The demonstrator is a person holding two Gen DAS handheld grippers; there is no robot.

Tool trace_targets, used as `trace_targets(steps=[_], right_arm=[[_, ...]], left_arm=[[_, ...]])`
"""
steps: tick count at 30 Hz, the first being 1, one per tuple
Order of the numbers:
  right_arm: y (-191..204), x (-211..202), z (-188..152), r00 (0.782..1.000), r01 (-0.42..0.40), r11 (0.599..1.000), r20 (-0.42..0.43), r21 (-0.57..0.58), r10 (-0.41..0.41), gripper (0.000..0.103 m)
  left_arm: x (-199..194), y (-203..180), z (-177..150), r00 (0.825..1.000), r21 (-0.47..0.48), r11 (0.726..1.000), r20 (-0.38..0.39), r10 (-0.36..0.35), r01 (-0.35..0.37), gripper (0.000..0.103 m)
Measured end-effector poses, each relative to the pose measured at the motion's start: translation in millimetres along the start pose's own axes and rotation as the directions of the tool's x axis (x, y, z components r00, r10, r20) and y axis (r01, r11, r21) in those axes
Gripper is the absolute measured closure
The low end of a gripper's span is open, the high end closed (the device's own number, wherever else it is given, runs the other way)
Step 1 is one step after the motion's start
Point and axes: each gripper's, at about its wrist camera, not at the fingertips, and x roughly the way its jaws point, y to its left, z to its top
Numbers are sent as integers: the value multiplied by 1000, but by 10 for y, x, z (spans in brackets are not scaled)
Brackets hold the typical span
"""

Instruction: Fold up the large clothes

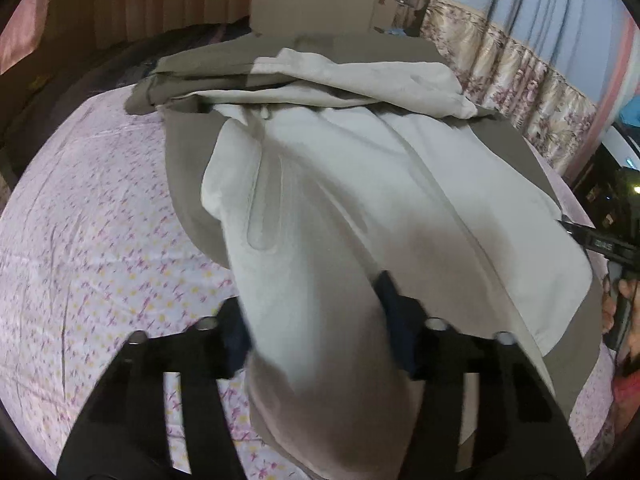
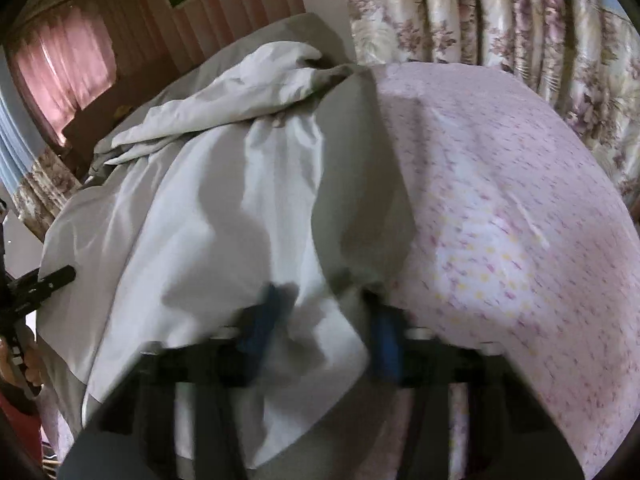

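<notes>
Both tools angled down onto the jacket on the bed

Left tool (image 1: 316, 320) and right tool (image 2: 324, 320) each pinch the near edge of the white-and-taupe jacket (image 1: 360, 168) on the floral bed (image 1: 100, 220).

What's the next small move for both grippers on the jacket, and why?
Probably lift both corners together and carry them toward the collar end. The left gripper and right gripper each have the near hem of the jacket between their fingers, and its sleeves already lie folded across the top, so the bottom half looks ready to fold over on the bed.
</notes>
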Motion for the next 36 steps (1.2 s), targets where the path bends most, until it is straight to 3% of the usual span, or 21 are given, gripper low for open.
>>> trace_targets(steps=[2, 5, 9, 13, 16, 19, 22, 24, 27, 28, 29, 32, 36], right_arm=[[53, -37, -26, 999, -19, 1000, 28, 4, 19, 89], [101, -175, -88, 993, -105, 994, 65, 28, 103, 92], [330, -568, -147, 975, -185, 983, 124, -15, 186, 93], [602, -980, -326, 962, -197, 975, 170, -102, 212, 94], [660, -1197, -514, 959, -199, 970, 175, -137, 222, 94], [666, -1258, -711, 971, -170, 973, 141, -158, 193, 94], [654, -1102, -882, 991, -107, 976, 60, -187, 120, 88], [540, -1061, -915, 991, -120, 980, 44, -161, 129, 77], [388, -1230, -832, 986, -137, 984, 76, -114, 146, 71], [352, -1289, -785, 985, -141, 984, 87, -111, 151, 65], [305, -1360, -690, 985, -125, 986, 107, -105, 137, 58], [258, -1488, -353, 984, -22, 992, 170, -127, 44, 57], [177, -1444, 265, 975, 11, 991, 220, -135, 19, 57]], left_arm=[[-18, -15, 10, 1000, 11, 1000, -1, -19, 19, 68], [-145, 1, 1, 999, 14, 1000, 35, -22, 21, 80], [-472, 81, -18, 995, -11, 999, 95, -38, 39, 86], [-951, 210, -182, 988, -21, 1000, 155, -2, 5, 89], [-1242, 397, -417, 989, -49, 999, 148, -12, 20, 92], [-1354, 421, -690, 994, -20, 1000, 105, 6, -4, 91], [-1292, 336, -823, 996, 47, 997, 74, 58, -62, 81], [-1263, 382, -836, 993, 47, 994, 69, 93, -97, 65], [-1404, 537, -776, 982, 5, 987, 101, 158, -160, 40], [-1478, 598, -723, 977, 0, 984, 120, 175, -176, 25], [-1505, 627, -691, 974, 2, 982, 130, 185, -187, 19], [-1526, 758, -455, 960, 19, 969, 146, 240, -245, 18], [-1447, 949, 1, 945, -11, 960, 172, 278, -281, 9]])
